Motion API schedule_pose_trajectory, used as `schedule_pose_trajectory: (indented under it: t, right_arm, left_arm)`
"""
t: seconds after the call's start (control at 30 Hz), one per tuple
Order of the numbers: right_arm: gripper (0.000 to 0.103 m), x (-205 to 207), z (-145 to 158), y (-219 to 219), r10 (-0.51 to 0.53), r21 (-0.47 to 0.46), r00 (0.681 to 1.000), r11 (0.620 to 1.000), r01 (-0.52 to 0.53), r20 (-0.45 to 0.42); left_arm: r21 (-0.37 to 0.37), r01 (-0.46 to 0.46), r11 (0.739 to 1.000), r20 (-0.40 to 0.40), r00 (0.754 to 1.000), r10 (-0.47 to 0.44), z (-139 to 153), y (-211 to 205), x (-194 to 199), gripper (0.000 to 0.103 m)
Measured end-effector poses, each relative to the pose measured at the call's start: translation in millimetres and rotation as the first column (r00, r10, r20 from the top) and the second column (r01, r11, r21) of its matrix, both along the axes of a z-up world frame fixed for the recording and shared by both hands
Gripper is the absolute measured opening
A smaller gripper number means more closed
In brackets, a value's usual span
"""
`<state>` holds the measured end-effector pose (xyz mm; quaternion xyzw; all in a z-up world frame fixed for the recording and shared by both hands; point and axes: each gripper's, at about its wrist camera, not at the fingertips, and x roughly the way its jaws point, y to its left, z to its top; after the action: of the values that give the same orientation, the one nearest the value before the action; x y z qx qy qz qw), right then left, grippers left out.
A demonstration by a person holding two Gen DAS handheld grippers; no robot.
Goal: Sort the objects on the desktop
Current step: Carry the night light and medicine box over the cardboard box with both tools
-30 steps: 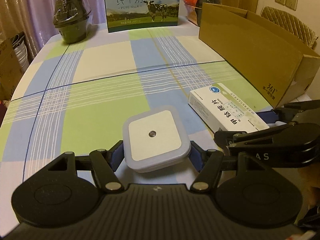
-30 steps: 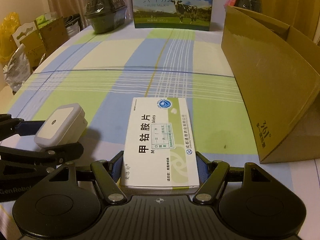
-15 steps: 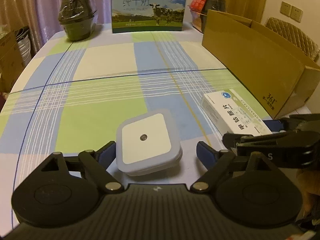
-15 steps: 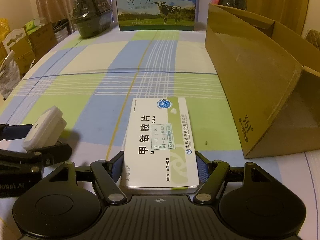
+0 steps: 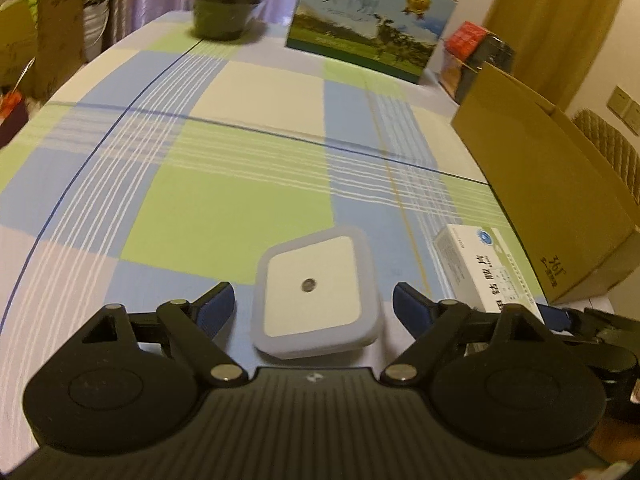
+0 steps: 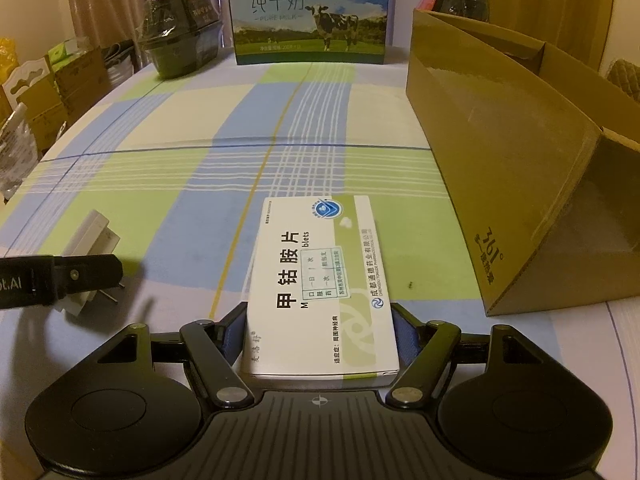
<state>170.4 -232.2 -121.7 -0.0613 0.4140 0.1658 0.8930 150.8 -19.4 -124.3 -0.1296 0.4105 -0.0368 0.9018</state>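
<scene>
A white square night light lies on the checked tablecloth between the fingers of my left gripper, which is open with a gap on each side. The right wrist view shows the night light tilted on its plug pins behind a left finger. A white and green medicine box is held at its near end by my right gripper, shut on its long sides. In the left wrist view the medicine box sits to the right.
An open brown cardboard box stands on the right of the table; it also shows in the left view. At the far edge are a milk carton and a dark wrapped container. Clutter lies beyond the left edge.
My left gripper has opened and let go of the night light, which now rests on the cloth. The left view has swung and tilted. The right gripper keeps its hold on the medicine box.
</scene>
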Motion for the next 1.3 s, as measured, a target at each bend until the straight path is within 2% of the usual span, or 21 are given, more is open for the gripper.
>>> schedule_pose_trajectory:
  t: [0.17, 0.33, 0.37, 0.4, 0.53, 0.67, 1.07, 1.17, 1.23, 1.3]
  right_arm:
    - [0.070, 0, 0, -1, -0.003, 0.000, 1.000, 1.000, 0.003, 0.002]
    - [0.071, -1, 0, -1, -0.009, 0.003, 1.000, 1.000, 0.009, 0.004]
    - [0.072, -1, -1, -2, -0.012, 0.003, 1.000, 1.000, 0.012, 0.005]
    - [0.073, -1, -1, -1, -0.014, 0.004, 1.000, 1.000, 0.014, 0.006]
    - [0.077, -1, -1, -1, -0.021, 0.004, 1.000, 1.000, 0.021, 0.007]
    - [0.077, 2, -2, -1, -0.029, 0.007, 0.999, 1.000, 0.029, 0.013]
    - [0.077, 11, -5, 5, -0.010, 0.001, 0.999, 1.000, 0.010, 0.033]
    - [0.076, 11, -6, 6, -0.007, -0.001, 0.999, 1.000, 0.007, 0.034]
    - [0.068, 10, -5, 6, -0.002, -0.002, 0.999, 1.000, 0.002, 0.040]
    - [0.068, 10, -4, 5, -0.003, 0.002, 0.999, 1.000, 0.003, 0.037]
  left_arm:
    - [-0.069, -0.025, 0.997, -0.012, 1.000, 0.025, -2, 7, 0, 0.076]
    - [-0.041, 0.003, 0.999, -0.014, 1.000, -0.003, -2, 1, 2, 0.068]
    - [-0.034, 0.007, 0.999, -0.014, 1.000, -0.007, -2, 0, 2, 0.062]
    - [-0.025, 0.010, 1.000, -0.015, 1.000, -0.011, -2, -1, 1, 0.061]
    - [-0.010, 0.020, 1.000, -0.013, 1.000, -0.020, -1, -3, 0, 0.060]
    - [0.025, 0.025, 0.999, 0.003, 1.000, -0.025, 1, -6, -1, 0.060]
    - [0.057, 0.043, 0.997, 0.012, 0.999, -0.044, 2, -10, 1, 0.060]
    - [0.060, 0.043, 0.997, 0.011, 0.999, -0.044, 1, -10, 1, 0.060]
    - [0.064, 0.046, 0.997, 0.010, 0.999, -0.047, 1, -10, 1, 0.060]
    - [0.072, 0.050, 0.996, 0.010, 0.999, -0.051, 1, -11, 1, 0.060]
